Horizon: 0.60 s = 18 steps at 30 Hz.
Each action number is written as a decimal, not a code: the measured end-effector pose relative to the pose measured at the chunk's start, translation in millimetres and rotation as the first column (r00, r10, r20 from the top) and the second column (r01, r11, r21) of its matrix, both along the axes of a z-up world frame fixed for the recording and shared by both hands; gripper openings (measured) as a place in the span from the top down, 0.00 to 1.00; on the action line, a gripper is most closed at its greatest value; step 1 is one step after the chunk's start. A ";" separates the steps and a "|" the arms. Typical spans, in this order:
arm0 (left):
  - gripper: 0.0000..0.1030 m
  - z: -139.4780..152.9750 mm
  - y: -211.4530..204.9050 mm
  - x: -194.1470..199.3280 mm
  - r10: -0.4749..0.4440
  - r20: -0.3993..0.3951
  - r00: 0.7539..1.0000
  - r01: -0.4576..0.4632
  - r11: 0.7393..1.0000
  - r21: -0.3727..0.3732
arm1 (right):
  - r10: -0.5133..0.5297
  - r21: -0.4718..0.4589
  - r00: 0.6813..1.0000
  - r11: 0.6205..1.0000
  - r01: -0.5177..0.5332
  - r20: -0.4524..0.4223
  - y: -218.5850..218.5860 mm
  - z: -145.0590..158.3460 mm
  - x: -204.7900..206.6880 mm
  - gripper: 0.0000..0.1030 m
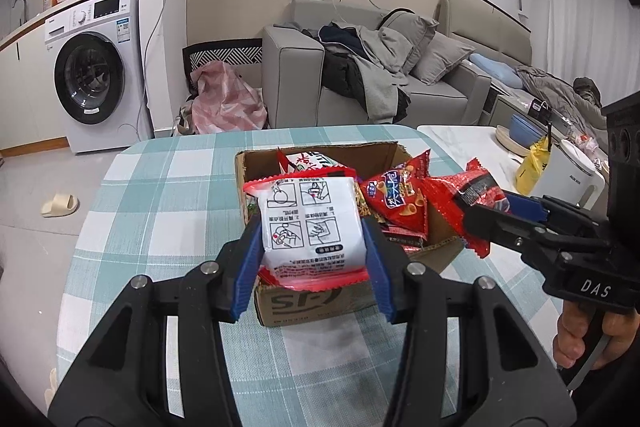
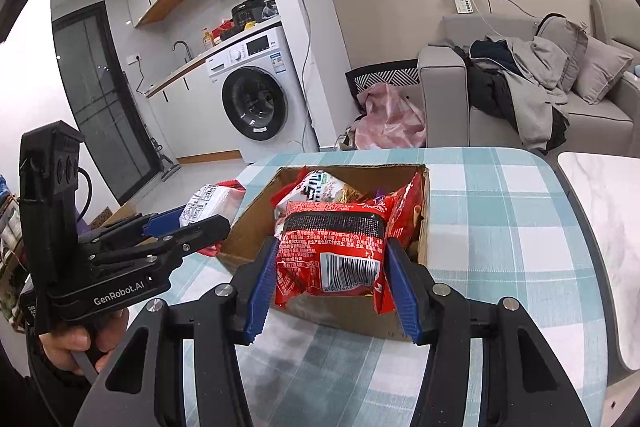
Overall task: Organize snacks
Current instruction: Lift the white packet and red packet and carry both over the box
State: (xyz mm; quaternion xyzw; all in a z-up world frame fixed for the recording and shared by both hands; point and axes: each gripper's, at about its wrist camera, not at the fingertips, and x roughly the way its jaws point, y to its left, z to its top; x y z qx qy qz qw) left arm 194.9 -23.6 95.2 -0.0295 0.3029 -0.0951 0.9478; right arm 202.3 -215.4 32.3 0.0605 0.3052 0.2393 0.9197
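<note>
An open cardboard box [image 1: 320, 303] [image 2: 256, 215] stands on the checked tablecloth and holds several red snack packets [image 1: 400, 199] [image 2: 404, 215]. My left gripper [image 1: 312, 239] is shut on a white packet with red edges [image 1: 312, 223], held over the box's near edge; it also shows in the right wrist view [image 2: 204, 203]. My right gripper [image 2: 332, 259] is shut on a red packet with a barcode [image 2: 332, 251], held above the box's near side; this packet shows in the left wrist view [image 1: 464, 203] at the box's right.
The table has a teal and white checked cloth [image 1: 168, 195] [image 2: 500, 227]. A white marble side table [image 1: 460, 143] with a kettle [image 1: 568, 175] and a yellow bag [image 1: 532, 167] stands to the right. A grey sofa [image 1: 320, 75] and a washing machine [image 1: 92, 71] are beyond.
</note>
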 end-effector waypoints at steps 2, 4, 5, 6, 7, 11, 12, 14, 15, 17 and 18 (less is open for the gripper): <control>0.56 -1.4 0.2 7.0 0.004 -0.004 1.000 -0.004 1.000 0.002 | -0.005 0.002 1.000 1.000 0.005 -0.003 1.3 -1.0 5.5 0.49; 0.56 -3.4 -0.2 14.2 0.005 -0.008 1.000 -0.005 1.000 0.004 | -0.008 -0.001 1.000 1.000 0.008 -0.005 2.7 -3.4 11.1 0.49; 0.56 -5.1 0.2 17.5 0.005 -0.010 1.000 -0.005 1.000 0.007 | -0.007 0.002 1.000 1.000 0.007 -0.009 2.8 -4.3 13.5 0.49; 0.56 -6.3 0.0 20.8 0.005 -0.011 1.000 -0.005 1.000 0.012 | -0.007 0.004 1.000 1.000 0.007 -0.013 3.3 -5.4 16.2 0.49; 0.56 -7.3 -0.8 23.6 0.005 -0.010 1.000 -0.005 1.000 0.017 | -0.007 0.001 1.000 1.000 0.007 -0.013 4.4 -6.3 18.4 0.49; 0.56 -11.7 -1.7 36.7 0.001 -0.012 1.000 -0.001 1.000 0.027 | -0.009 0.005 1.000 1.000 0.009 -0.020 7.2 -10.3 27.6 0.49; 0.56 -12.9 -1.7 39.8 0.001 -0.015 1.000 -0.001 1.000 0.030 | -0.010 0.004 1.000 1.000 0.011 -0.021 8.2 -10.9 29.2 0.49; 0.56 -15.3 -2.1 45.7 0.000 -0.017 1.000 0.001 1.000 0.030 | -0.017 0.002 1.000 1.000 0.017 -0.025 10.7 -12.7 32.9 0.49; 0.56 -16.2 -2.1 48.3 -0.002 -0.019 1.000 0.002 1.000 0.029 | -0.016 0.003 1.000 1.000 0.016 -0.027 12.0 -13.4 34.5 0.49; 0.56 -20.2 -2.5 54.2 -0.006 -0.022 1.000 0.006 1.000 0.026 | -0.012 0.004 0.999 1.000 0.012 -0.032 15.4 -14.7 38.9 0.49; 0.56 -22.2 -3.2 57.2 -0.005 -0.026 1.000 0.006 1.000 0.027 | -0.011 0.000 0.999 1.000 0.011 -0.033 16.7 -15.5 40.8 0.49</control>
